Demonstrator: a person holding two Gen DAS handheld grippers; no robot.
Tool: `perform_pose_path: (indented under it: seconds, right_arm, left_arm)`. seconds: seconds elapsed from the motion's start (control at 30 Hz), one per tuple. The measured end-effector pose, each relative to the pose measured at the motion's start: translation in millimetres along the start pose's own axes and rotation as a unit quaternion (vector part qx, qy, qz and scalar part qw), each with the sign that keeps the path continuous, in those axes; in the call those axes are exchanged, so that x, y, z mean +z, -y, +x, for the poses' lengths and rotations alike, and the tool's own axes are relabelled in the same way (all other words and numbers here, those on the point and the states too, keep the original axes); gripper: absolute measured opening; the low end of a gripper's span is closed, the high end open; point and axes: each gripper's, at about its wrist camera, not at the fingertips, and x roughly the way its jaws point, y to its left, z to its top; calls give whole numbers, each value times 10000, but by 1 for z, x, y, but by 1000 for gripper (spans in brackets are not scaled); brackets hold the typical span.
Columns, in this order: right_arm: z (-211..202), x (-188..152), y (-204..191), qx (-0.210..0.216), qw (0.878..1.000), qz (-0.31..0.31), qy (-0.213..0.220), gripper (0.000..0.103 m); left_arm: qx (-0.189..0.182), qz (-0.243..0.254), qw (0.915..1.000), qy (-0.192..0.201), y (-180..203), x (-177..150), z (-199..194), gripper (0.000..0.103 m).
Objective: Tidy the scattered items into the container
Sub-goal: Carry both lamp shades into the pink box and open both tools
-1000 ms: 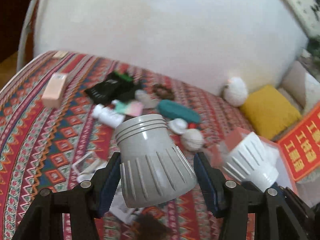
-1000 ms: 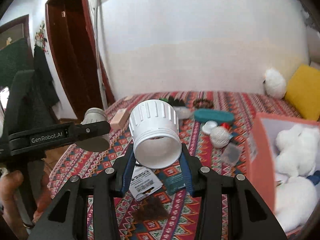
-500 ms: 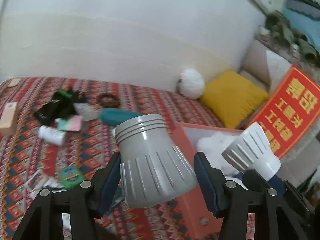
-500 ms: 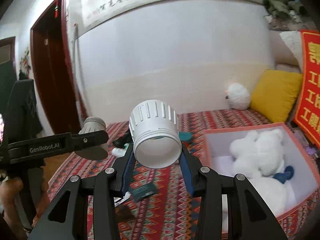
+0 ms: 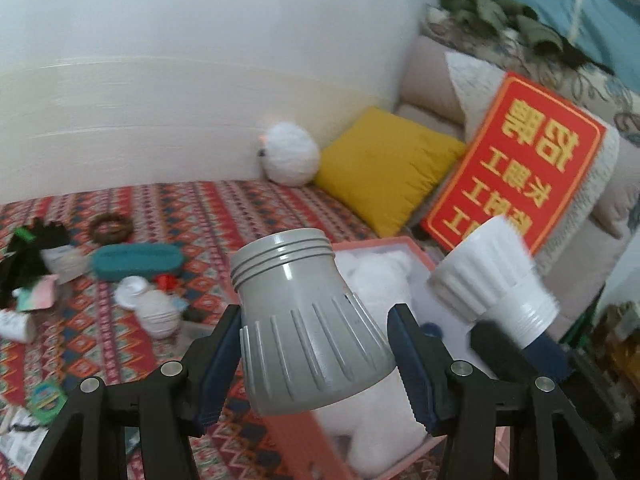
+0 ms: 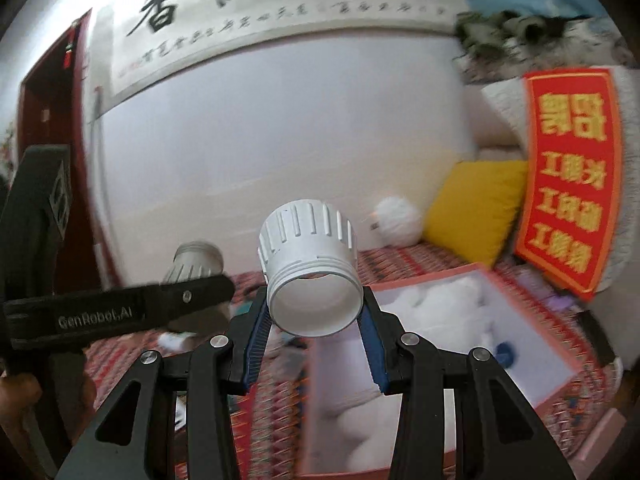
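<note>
The left gripper (image 5: 316,354) has its jaws pinching a grey fitting (image 5: 308,320), a ribbed plastic piece with a threaded neck that points up and away. The blue pads (image 5: 410,364) press on its wide lower part. The right gripper (image 6: 314,346) has its jaws pinching a white fitting (image 6: 310,268) of the same kind, with the open threaded end turned toward the camera. In the left view the white fitting (image 5: 492,280) shows to the right, a little blurred.

Both fittings are held in the air above a pink box (image 6: 536,312) that stands on a bed with a red patterned cover (image 5: 192,216). Inside the box lies a white plush toy (image 5: 380,280) and something small and blue (image 6: 505,353).

On the cover, to the left of the box, lie scattered items: a teal case (image 5: 136,260), a brown ring (image 5: 110,229), a white ball of string (image 5: 160,316), a green tape roll (image 5: 48,398) and some dark packets (image 5: 32,248).

Behind the box lean a yellow cushion (image 5: 388,168) and a red sign (image 5: 516,168) with yellow characters. A white fluffy ball (image 5: 289,154) rests beside the cushion, against the wall.
</note>
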Motion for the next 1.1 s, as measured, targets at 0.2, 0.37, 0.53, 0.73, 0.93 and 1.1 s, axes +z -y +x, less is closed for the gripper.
perform_pose_path:
  seconds: [0.2, 0.37, 0.53, 0.73, 0.93, 1.1]
  right_arm:
    - [-3, 5, 56, -663, 9970, 386, 129, 45]
    - [10, 1, 91, -930, 9937, 625, -17, 45]
    - [30, -2, 103, -1037, 9924, 641, -150, 47]
    - [34, -5, 110, -1380, 9874, 771, 35, 92]
    - [35, -5, 105, -1267, 9883, 848, 72, 92]
    - [39, -4, 92, -1150, 9898, 838, 58, 92]
  left_arm:
    - [-227, 232, 9993, -185, 32, 6, 39, 62]
    - [-289, 473, 9978, -350, 54, 9, 73, 62]
    - [-353, 501, 9965, -573, 60, 7, 102, 62]
    - [-117, 326, 9982, -495, 47, 8, 115, 93]
    - [-32, 163, 9988, -450, 30, 7, 113, 95]
    - [73, 196, 9988, -436, 21, 2, 101, 95]
